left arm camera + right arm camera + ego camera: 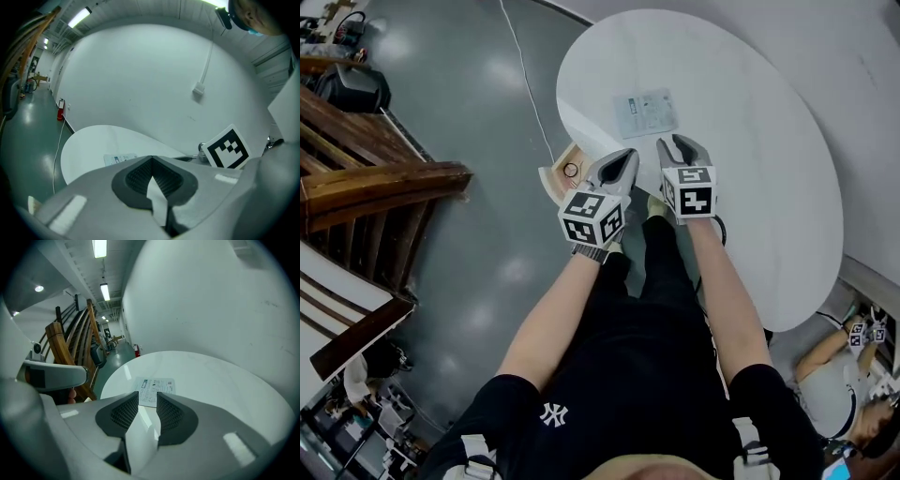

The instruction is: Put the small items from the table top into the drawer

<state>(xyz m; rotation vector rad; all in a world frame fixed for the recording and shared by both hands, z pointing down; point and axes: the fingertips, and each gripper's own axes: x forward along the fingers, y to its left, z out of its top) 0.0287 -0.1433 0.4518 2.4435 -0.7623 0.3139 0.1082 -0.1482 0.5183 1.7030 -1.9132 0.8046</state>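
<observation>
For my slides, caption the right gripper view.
Right gripper, jaws apart and empty, aimed at a printed sheet on the round white table.

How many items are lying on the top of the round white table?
1. A flat printed sheet lies on the table, just beyond the left gripper and the right gripper. Something small might be hidden beneath them.

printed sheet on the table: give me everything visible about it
The printed sheet is a pale, thin rectangle, paper or film by its look, with small print too fine to read and a dark mark at one corner. It lies flat and slightly askew on the round white table, ahead of the left claw and the right claw. Neither touches it, and nothing lies on it.
</observation>
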